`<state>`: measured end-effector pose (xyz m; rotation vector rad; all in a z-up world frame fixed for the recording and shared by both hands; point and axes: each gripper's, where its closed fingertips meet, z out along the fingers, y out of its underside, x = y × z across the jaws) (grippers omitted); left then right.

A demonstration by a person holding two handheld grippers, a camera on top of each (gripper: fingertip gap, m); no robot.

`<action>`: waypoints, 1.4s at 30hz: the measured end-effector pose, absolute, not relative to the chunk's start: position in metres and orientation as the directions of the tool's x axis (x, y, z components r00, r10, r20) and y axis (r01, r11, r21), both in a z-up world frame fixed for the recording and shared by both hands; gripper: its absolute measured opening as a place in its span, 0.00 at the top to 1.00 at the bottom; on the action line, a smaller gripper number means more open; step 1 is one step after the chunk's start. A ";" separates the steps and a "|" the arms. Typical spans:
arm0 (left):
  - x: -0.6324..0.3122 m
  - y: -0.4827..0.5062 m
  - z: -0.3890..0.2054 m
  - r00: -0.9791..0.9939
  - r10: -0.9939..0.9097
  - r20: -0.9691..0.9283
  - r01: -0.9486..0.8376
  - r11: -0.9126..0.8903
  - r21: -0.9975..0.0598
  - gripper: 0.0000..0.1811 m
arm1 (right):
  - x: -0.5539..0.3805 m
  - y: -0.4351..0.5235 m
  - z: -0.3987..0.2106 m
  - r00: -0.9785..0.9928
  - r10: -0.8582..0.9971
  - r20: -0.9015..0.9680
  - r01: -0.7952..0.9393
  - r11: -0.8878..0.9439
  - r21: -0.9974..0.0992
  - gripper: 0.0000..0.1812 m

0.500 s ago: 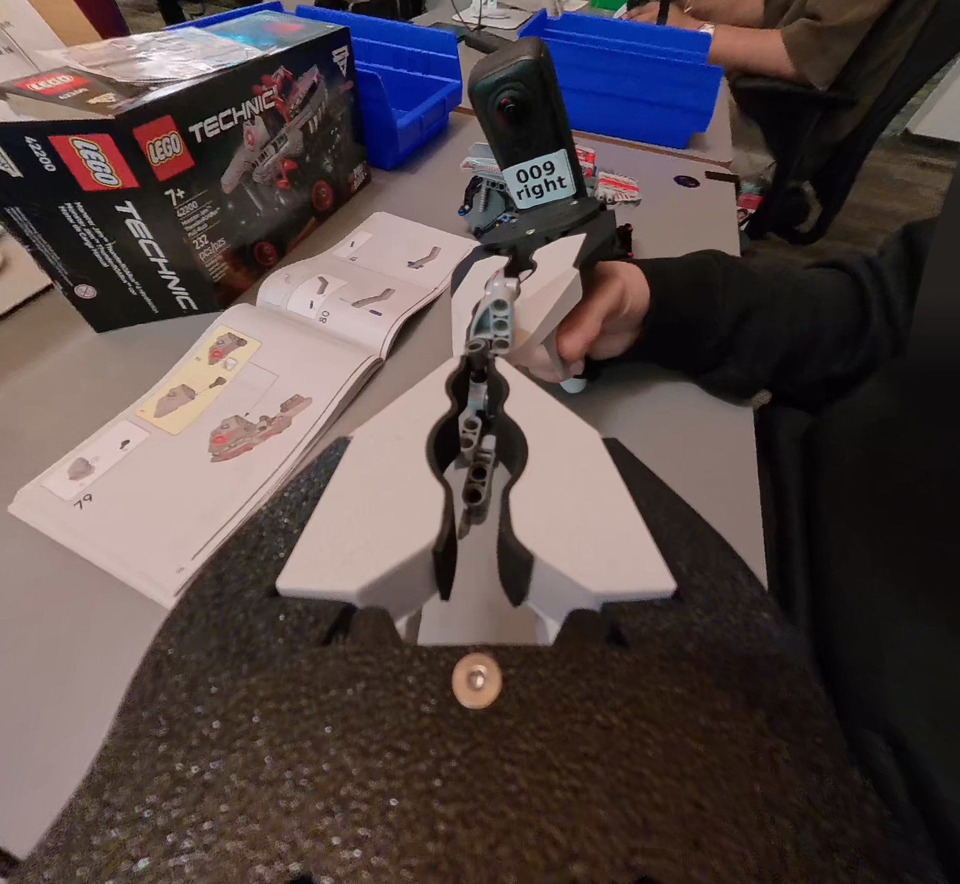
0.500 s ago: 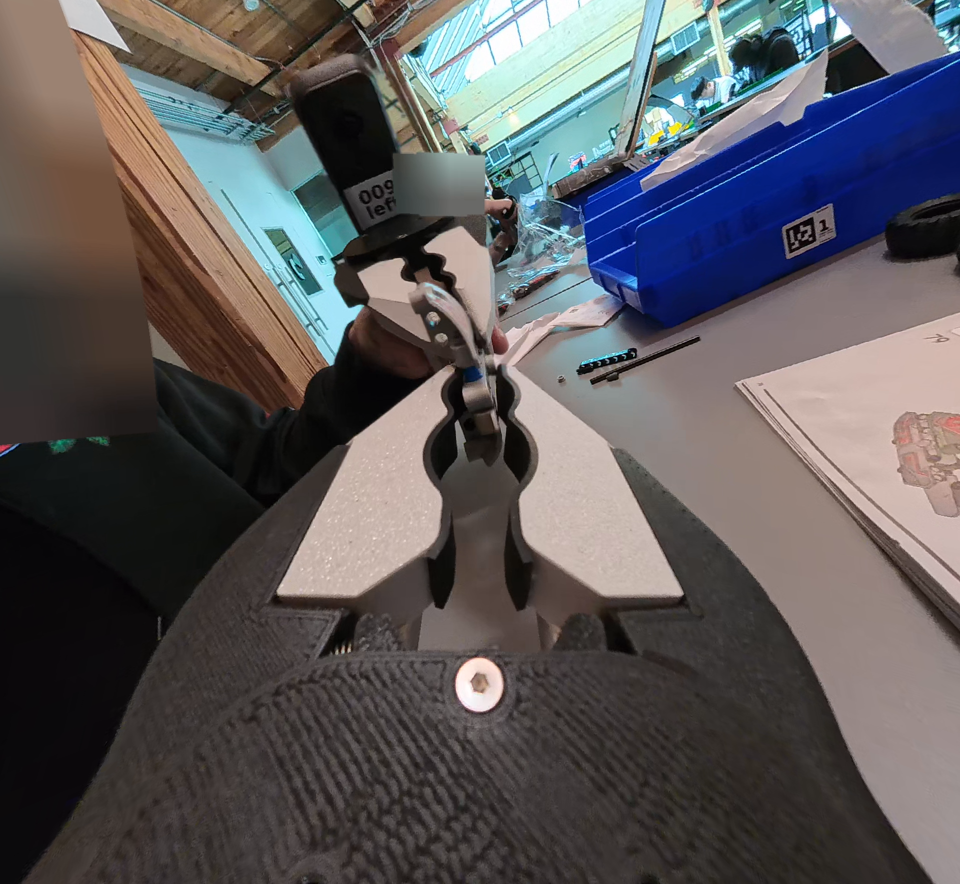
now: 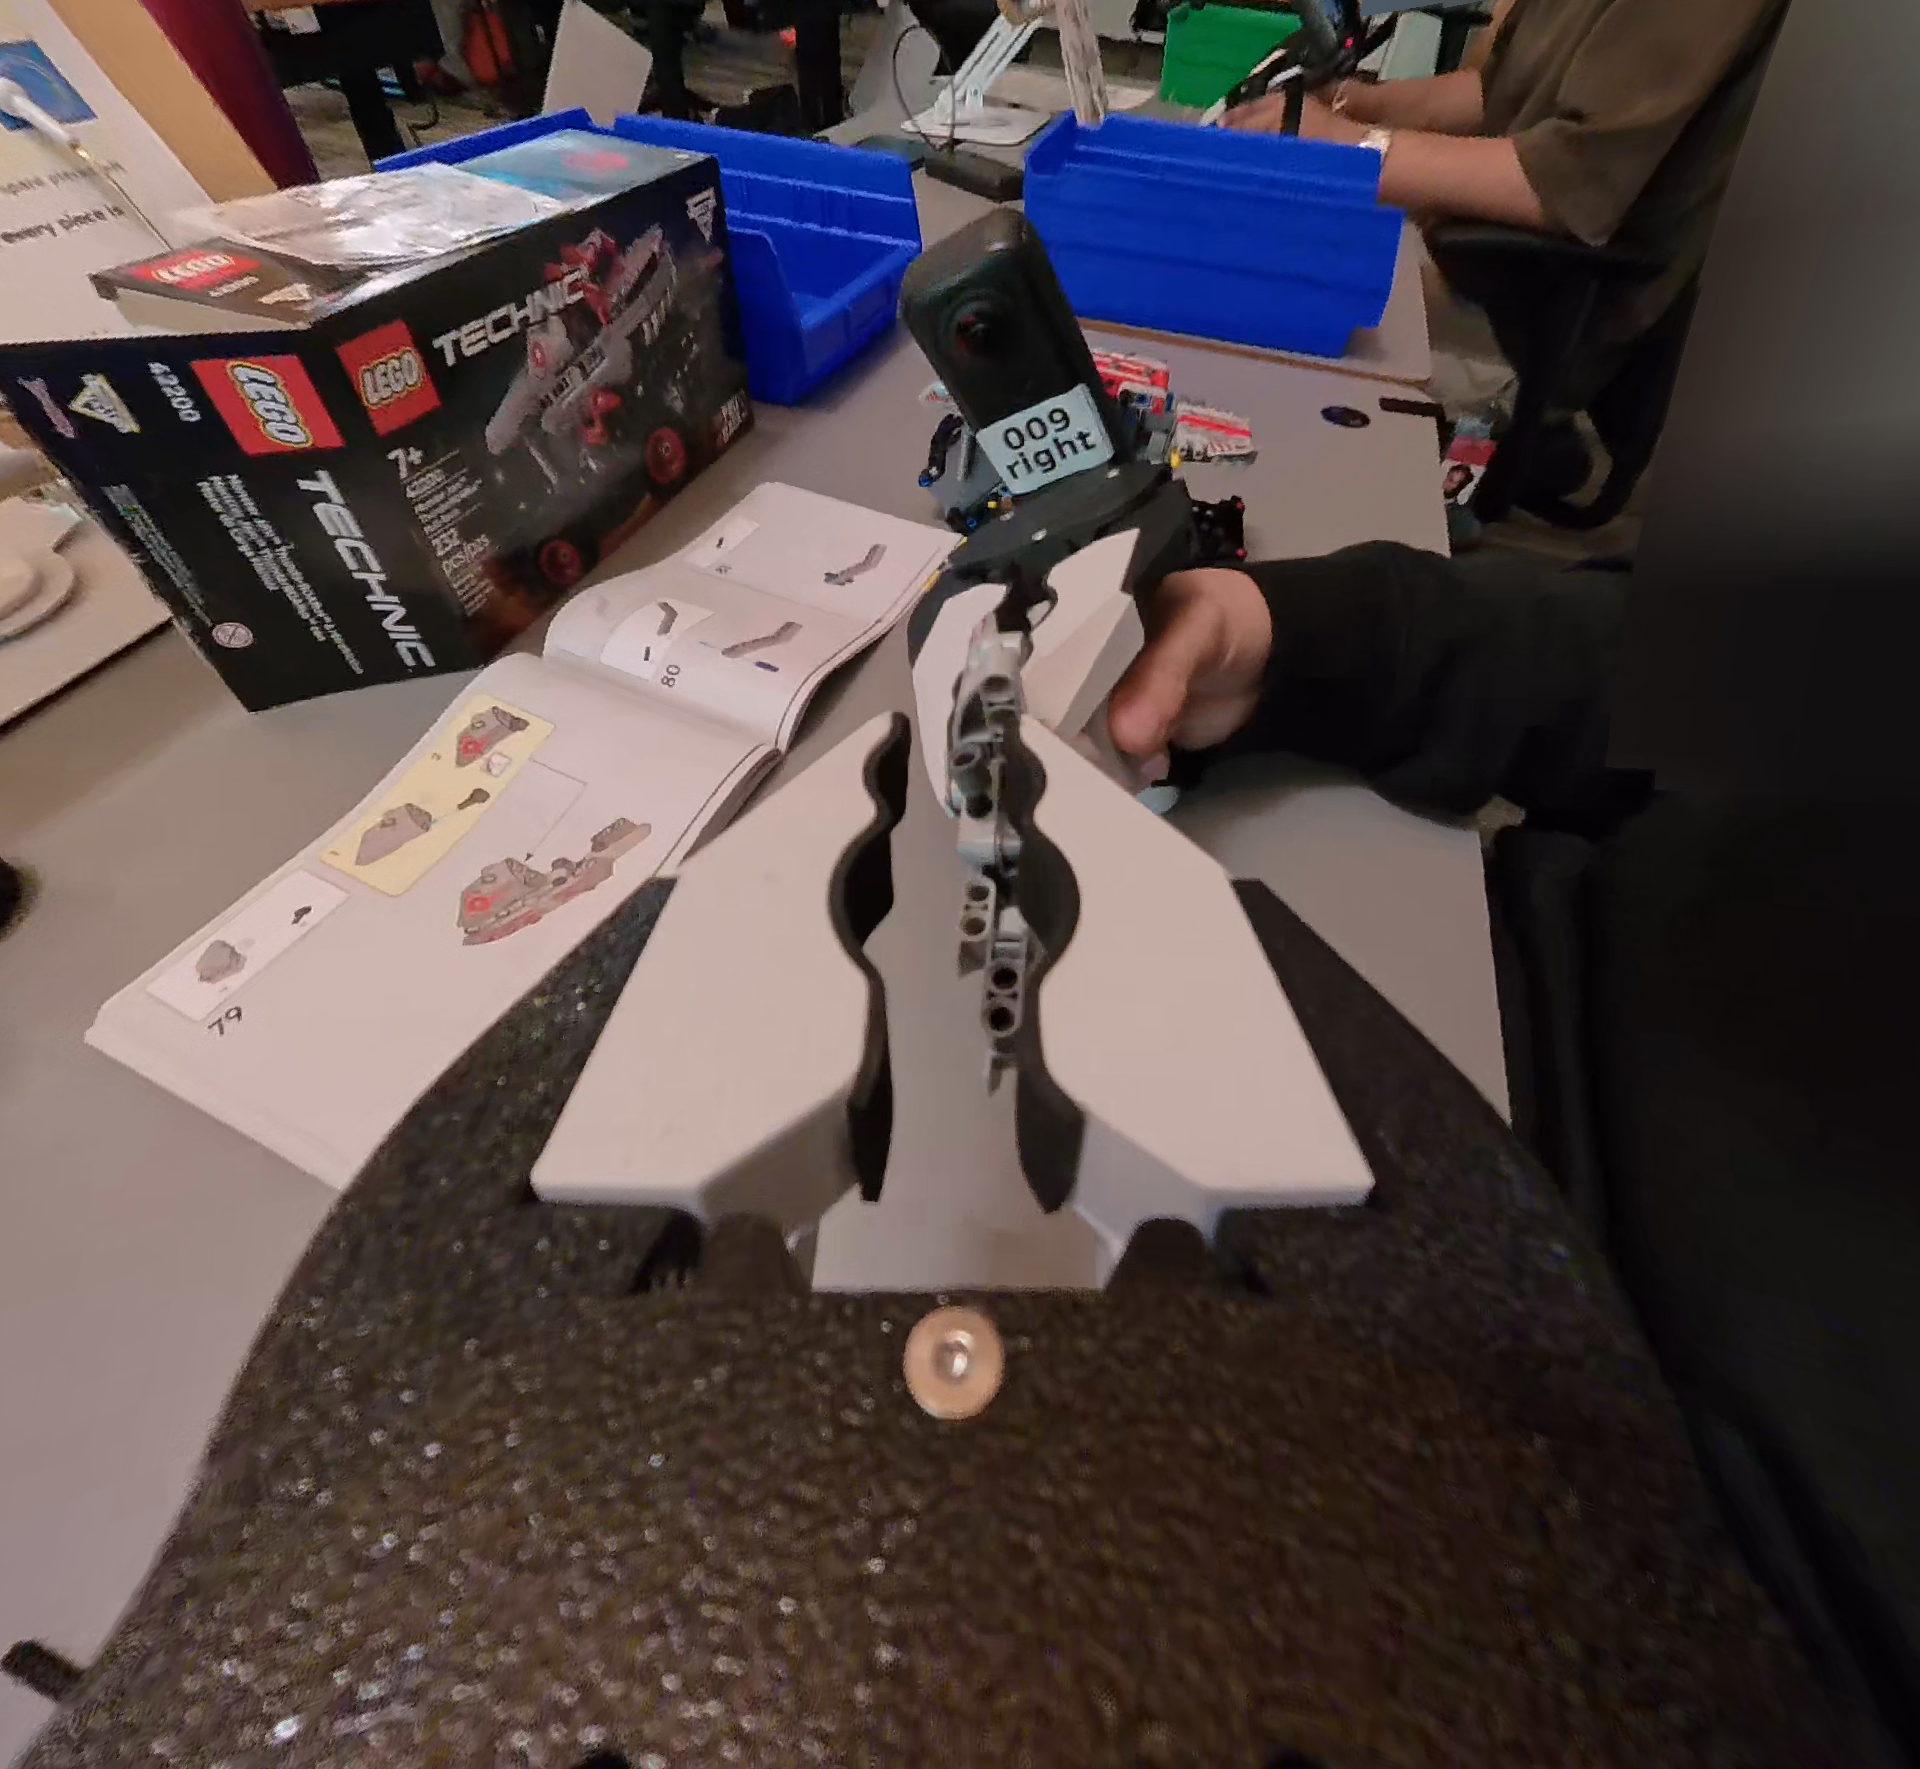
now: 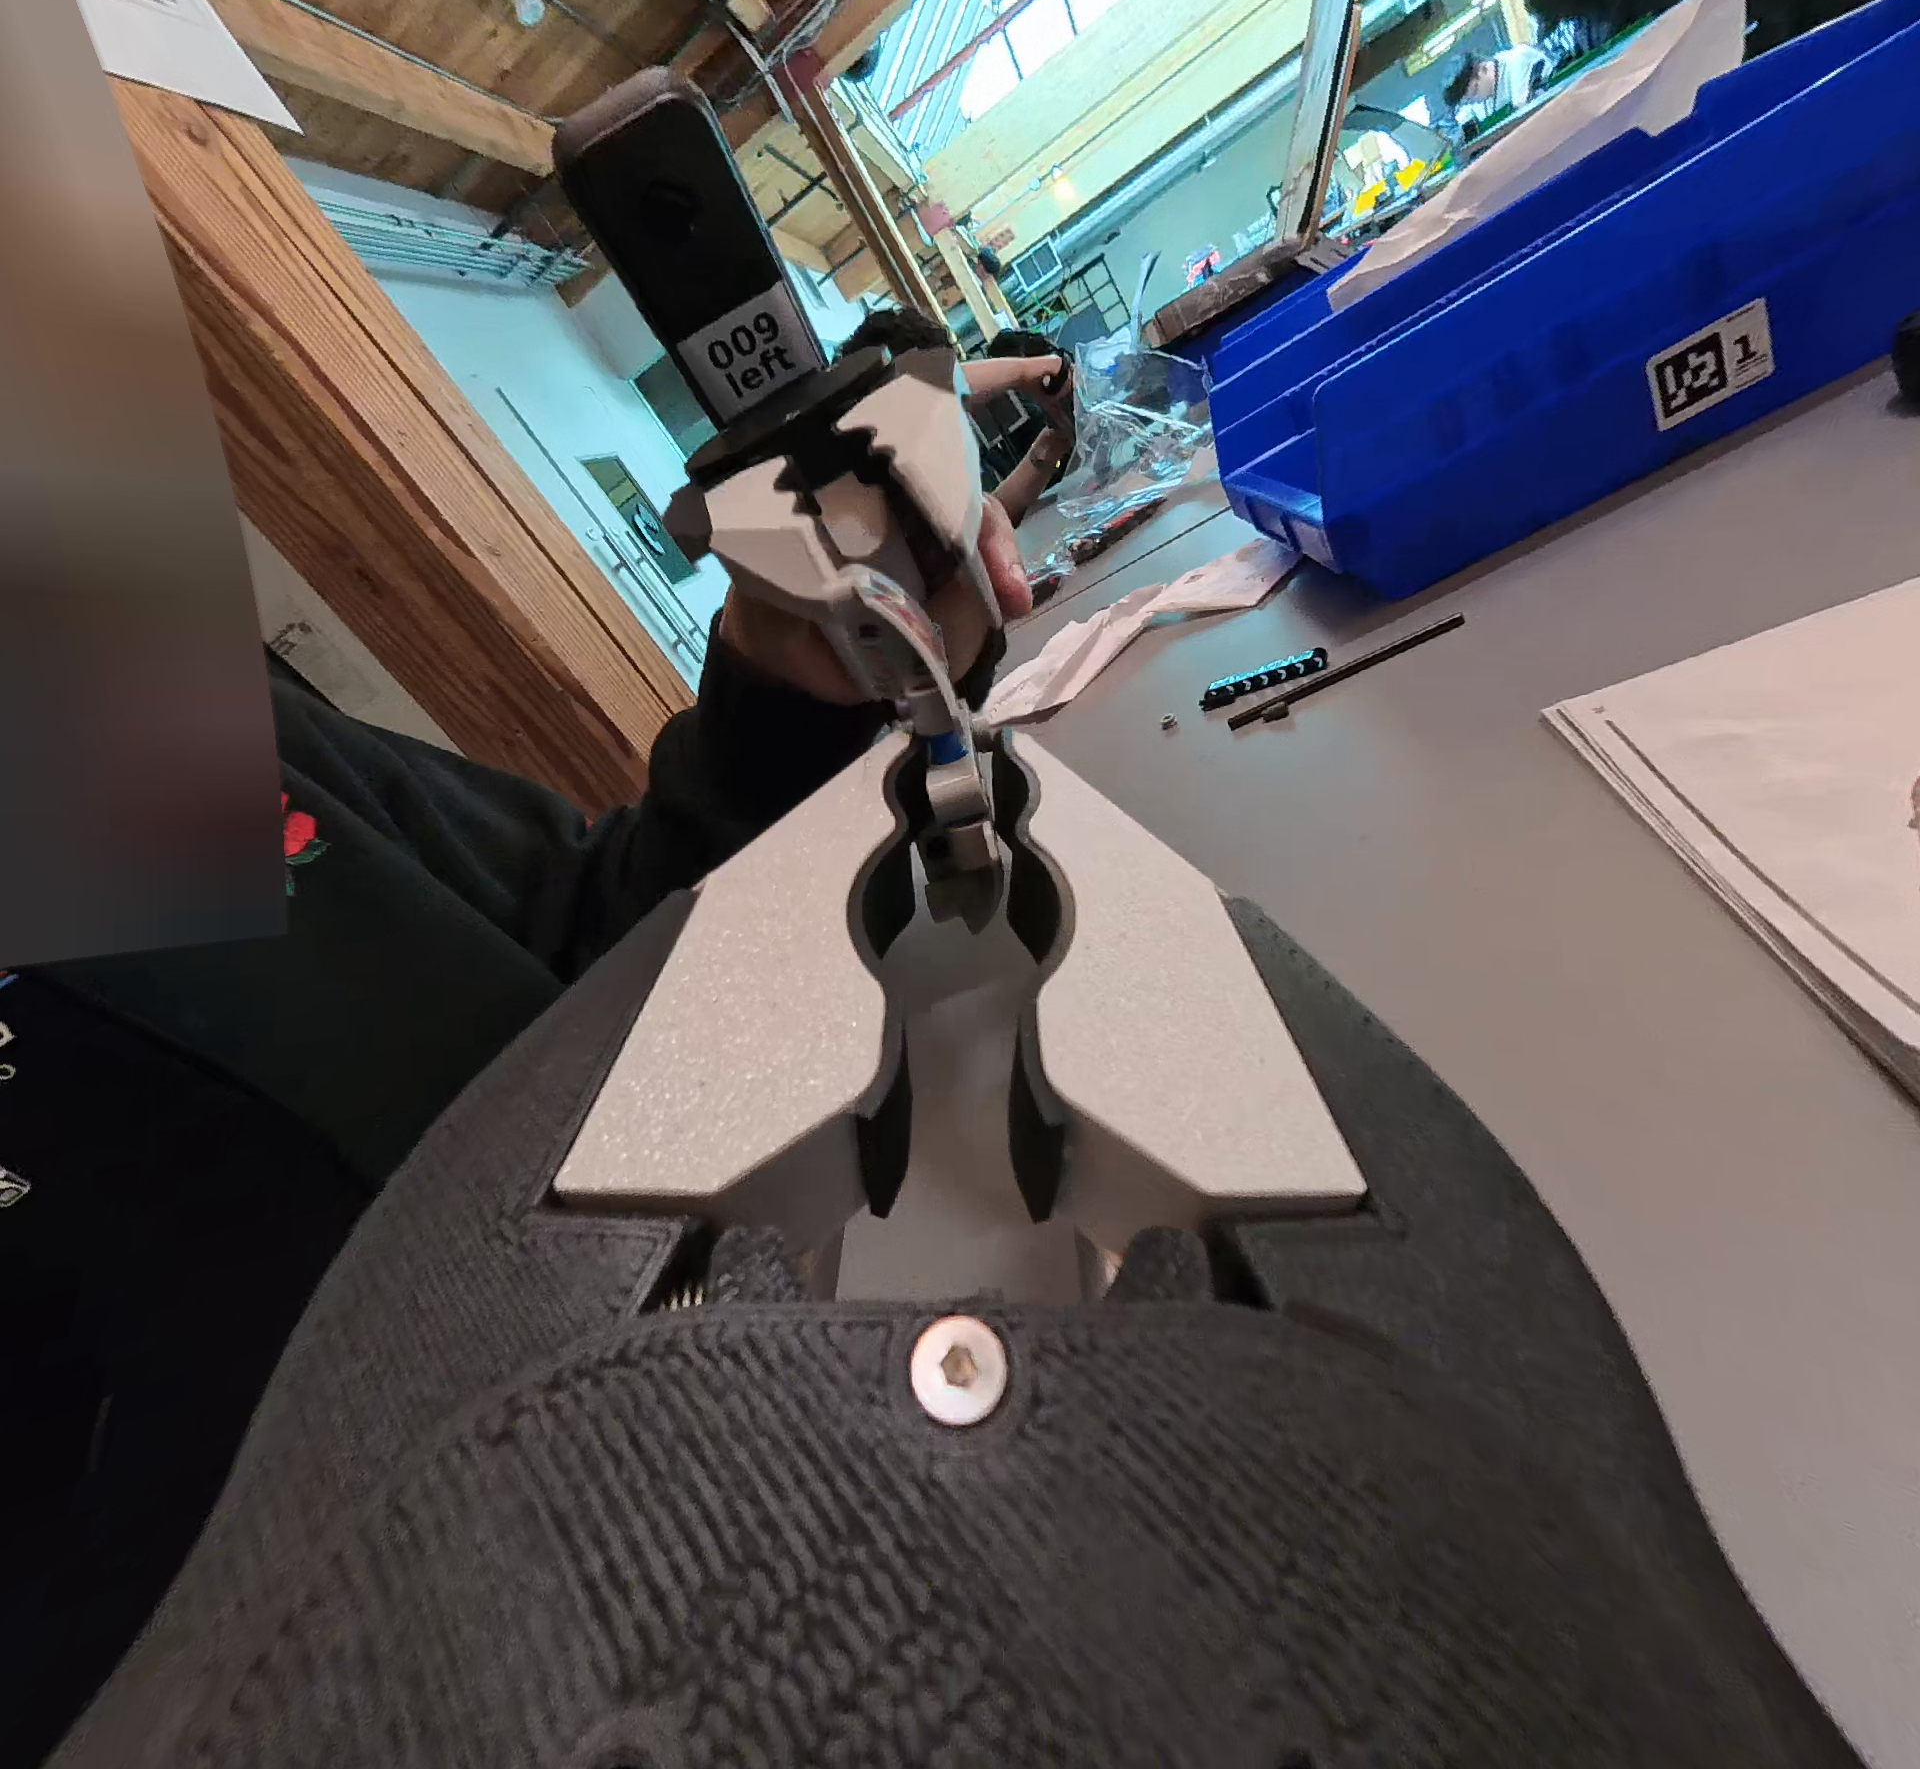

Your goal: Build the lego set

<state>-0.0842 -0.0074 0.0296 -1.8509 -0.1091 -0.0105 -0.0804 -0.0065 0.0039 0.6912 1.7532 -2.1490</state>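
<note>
Left wrist view: the left gripper (image 3: 961, 763) stands parted, a clear gap between its fingers, gripping nothing. A grey lego beam assembly (image 3: 987, 846) runs down that gap along the right-hand finger. Its far end sits in the right gripper (image 3: 997, 670), held in a hand (image 3: 1195, 670) above the grey table (image 3: 1340, 898). An open instruction booklet (image 3: 447, 846) lies to the left, the black lego box (image 3: 395, 431) behind it, with blue bins (image 3: 1205, 233) farther back.

Right wrist view: the right gripper (image 4: 951, 748) is closed on the grey lego beam assembly (image 4: 956, 836), which reaches toward the left gripper (image 4: 883, 618) opposite. Its fingers are apart. A black axle (image 4: 1351, 670) and a black toothed strip (image 4: 1262, 678) lie on the table beside the booklet (image 4: 1766, 784).
</note>
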 end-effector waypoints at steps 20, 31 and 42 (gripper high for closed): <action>-0.081 0.001 0.016 0.960 -0.026 0.278 0.265 -0.223 -0.938 1.00 | -0.081 -0.007 -0.001 -0.815 0.073 -0.575 0.550 -0.215 -0.807 0.95; -0.087 -0.012 0.020 0.994 0.038 0.101 0.108 -0.281 -0.954 1.00 | -0.079 -0.004 0.001 -0.804 0.028 -0.594 0.574 -0.226 -0.787 0.95; -0.071 -0.012 0.022 0.972 -0.043 -0.230 -0.232 -0.324 -0.917 0.93 | -0.071 -0.012 0.002 -0.781 -0.039 -0.623 0.617 -0.204 -0.760 0.95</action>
